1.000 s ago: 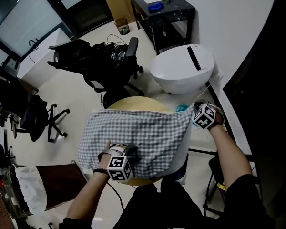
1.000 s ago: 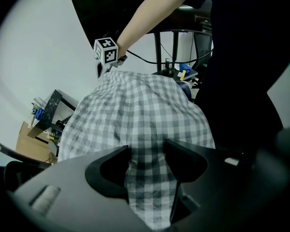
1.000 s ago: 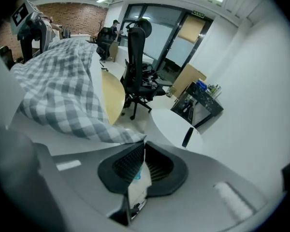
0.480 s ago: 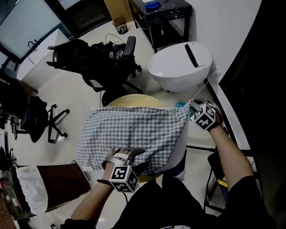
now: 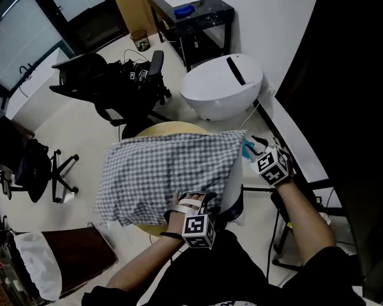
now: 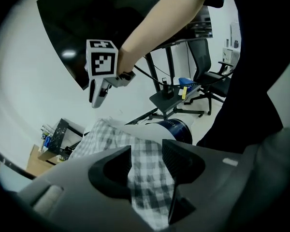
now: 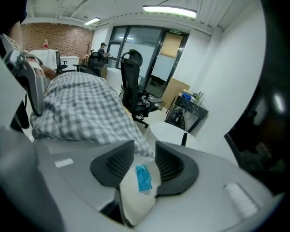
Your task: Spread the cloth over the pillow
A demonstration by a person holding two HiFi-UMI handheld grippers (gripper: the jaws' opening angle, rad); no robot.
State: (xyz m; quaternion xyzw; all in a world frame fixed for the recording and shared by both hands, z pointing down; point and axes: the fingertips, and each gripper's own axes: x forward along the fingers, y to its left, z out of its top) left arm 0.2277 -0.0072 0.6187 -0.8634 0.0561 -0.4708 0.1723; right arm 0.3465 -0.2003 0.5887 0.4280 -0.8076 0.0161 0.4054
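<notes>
One cloth (image 5: 166,171) — long axis left-to-right — covers pillow (image 5: 233,178).

The head view looks steeply down from above the grey-and-white checked cloth (image 5: 169,171). It is far enough off to take in the pale floor (image 5: 70,120) around the cloth. A white dome-shaped unit (image 5: 220,88) lies beyond the cloth's far right corner, and a black office chair (image 5: 137,81) beyond its far edge.

The left gripper view sits low and very close at the cloth's (image 6: 108,132) near edge. It faces across the cloth's right end towards the white wall (image 6: 38,81).

The right gripper view sits just off the cloth's (image 7: 82,108) right end and faces along its top. The chair (image 7: 130,79) and the dome (image 7: 170,131) stand beyond the cloth.

All three views share the cloth. The head and right gripper views also share the chair and dome.
</notes>
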